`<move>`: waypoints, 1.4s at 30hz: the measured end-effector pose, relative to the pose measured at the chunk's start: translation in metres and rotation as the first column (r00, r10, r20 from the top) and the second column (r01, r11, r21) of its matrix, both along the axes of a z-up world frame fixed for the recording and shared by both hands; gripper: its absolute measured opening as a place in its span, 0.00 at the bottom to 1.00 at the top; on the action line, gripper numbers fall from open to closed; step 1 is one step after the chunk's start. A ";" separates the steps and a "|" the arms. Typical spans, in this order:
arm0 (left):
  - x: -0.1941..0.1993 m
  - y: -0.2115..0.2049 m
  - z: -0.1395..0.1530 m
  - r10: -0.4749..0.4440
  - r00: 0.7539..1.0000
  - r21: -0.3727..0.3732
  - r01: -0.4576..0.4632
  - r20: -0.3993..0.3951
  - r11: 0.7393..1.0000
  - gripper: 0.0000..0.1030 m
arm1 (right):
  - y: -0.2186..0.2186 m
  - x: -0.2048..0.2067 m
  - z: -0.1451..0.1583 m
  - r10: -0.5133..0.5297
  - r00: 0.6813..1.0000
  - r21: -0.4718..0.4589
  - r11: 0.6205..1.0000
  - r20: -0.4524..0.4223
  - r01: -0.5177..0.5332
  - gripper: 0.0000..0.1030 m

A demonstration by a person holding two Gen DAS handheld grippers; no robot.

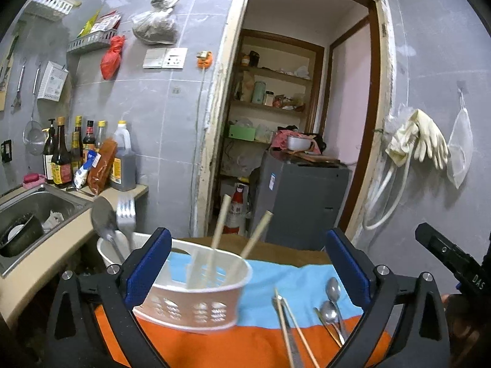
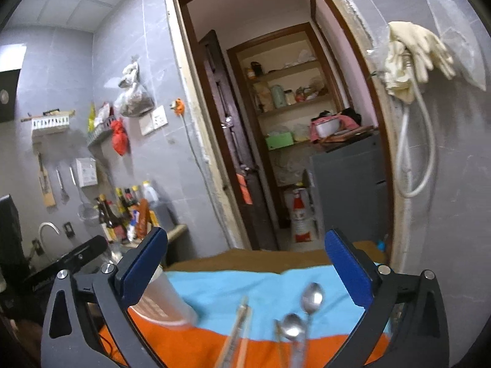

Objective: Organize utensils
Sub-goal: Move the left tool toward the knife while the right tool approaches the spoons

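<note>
We note a cloth (image 1: 276,279), blue at the far half and orange at the near half, spread under both grippers and filling the space between each pair of jaws.

The left gripper (image 1: 248,263) has its jaws spread wide, grasping nothing. A white perforated utensil holder (image 1: 196,303) stands on the cloth between those jaws, hard against the left one; we cannot tell whether they touch. Two chopsticks (image 1: 219,239) lean upright in its near compartment. A large spoon (image 1: 104,220) and a fork (image 1: 125,214) stand in the compartment behind, beyond the left jaw's tip.

The right gripper (image 2: 245,263) likewise has its jaws released and wide, with nothing held. In its view the holder's pale wall sits just inside the left jaw, blurred.

Loose on the cloth, toward the right jaw in both views: a pair of chopsticks with a metal piece (image 1: 290,331), then two small spoons (image 1: 333,300) lying side by side, bowls pointing away.
</note>
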State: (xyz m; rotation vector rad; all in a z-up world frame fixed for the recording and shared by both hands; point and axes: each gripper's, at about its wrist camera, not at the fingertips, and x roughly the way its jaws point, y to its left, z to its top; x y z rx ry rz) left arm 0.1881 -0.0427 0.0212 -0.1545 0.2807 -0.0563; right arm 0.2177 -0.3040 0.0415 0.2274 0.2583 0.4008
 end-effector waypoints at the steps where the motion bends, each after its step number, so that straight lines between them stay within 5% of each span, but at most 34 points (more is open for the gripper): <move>1: 0.001 -0.006 -0.002 -0.001 1.000 0.005 0.001 -0.006 1.000 0.95 | -0.006 -0.002 -0.003 -0.006 1.000 -0.012 1.000 -0.005 0.006 1.00; 9: 0.011 -0.049 -0.041 -0.020 0.992 0.047 0.026 -0.125 0.999 0.95 | -0.045 0.002 -0.038 -0.041 0.994 -0.063 0.997 -0.101 0.035 1.00; 22: 0.043 -0.075 -0.111 -0.010 0.940 0.118 0.053 -0.342 0.992 0.95 | -0.059 0.037 -0.096 -0.043 0.960 -0.069 0.997 -0.275 0.024 1.00; 25: 0.051 -0.077 -0.122 -0.012 0.925 0.123 0.063 -0.379 0.990 0.93 | -0.053 0.050 -0.107 -0.034 0.940 -0.098 0.995 -0.339 0.000 0.88; 31: 0.072 -0.082 -0.141 -0.037 0.884 0.117 0.104 -0.466 0.988 0.58 | -0.041 0.071 -0.127 -0.014 0.893 -0.143 0.988 -0.449 -0.057 0.62; 35: 0.088 -0.082 -0.153 -0.038 0.844 0.108 0.113 -0.536 0.988 0.37 | -0.033 0.078 -0.137 0.011 0.869 -0.157 0.982 -0.495 -0.102 0.53; 42: 0.104 -0.075 -0.160 -0.062 0.808 0.050 0.113 -0.586 0.992 0.23 | -0.029 0.086 -0.143 0.030 0.844 -0.160 0.978 -0.535 -0.136 0.47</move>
